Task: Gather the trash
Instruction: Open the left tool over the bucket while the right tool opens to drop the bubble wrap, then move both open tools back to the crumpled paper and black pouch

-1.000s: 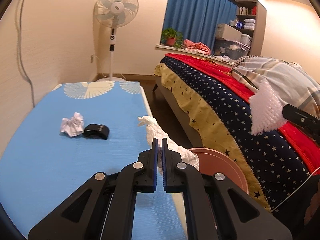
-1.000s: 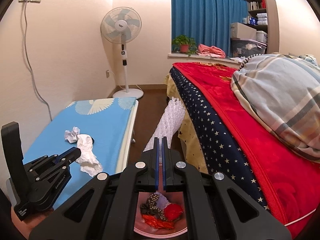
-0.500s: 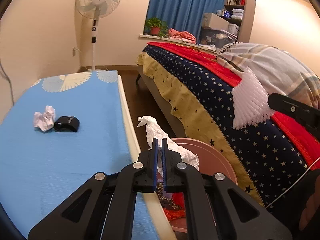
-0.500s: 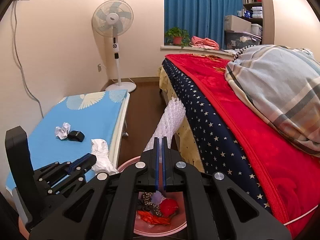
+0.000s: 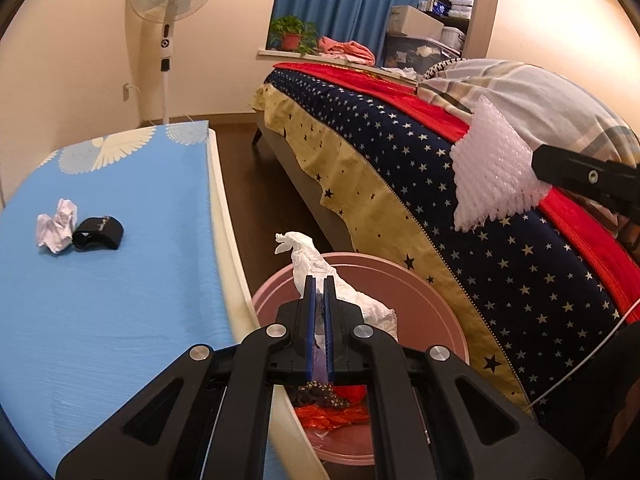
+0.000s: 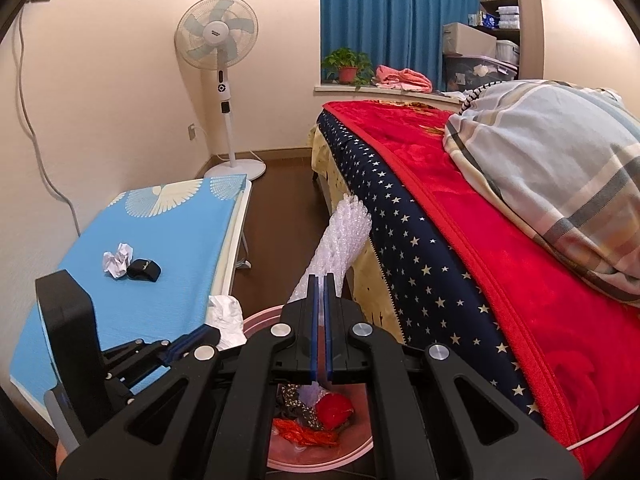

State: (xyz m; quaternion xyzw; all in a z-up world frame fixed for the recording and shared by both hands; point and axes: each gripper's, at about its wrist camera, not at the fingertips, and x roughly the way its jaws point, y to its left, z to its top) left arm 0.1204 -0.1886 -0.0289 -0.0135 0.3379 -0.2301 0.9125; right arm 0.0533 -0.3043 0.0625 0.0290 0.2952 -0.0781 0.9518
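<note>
The crumpled white tissue (image 5: 320,276) is pinched in the left gripper (image 5: 319,280) above the pink bin (image 5: 424,292); bubble wrap (image 6: 340,248) is pinched in the right gripper (image 6: 319,278). Both should be released only once centred over the bin. Since earlier, the tissue has been carried off the blue mattress (image 5: 120,280).

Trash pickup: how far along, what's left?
Done: the pink bin already holds red and dark scraps. In hand: left gripper pinches white crumpled plastic over the bin; right gripper pinches bubble wrap. Left: a paper ball beside a black item on the blue mat.
</note>
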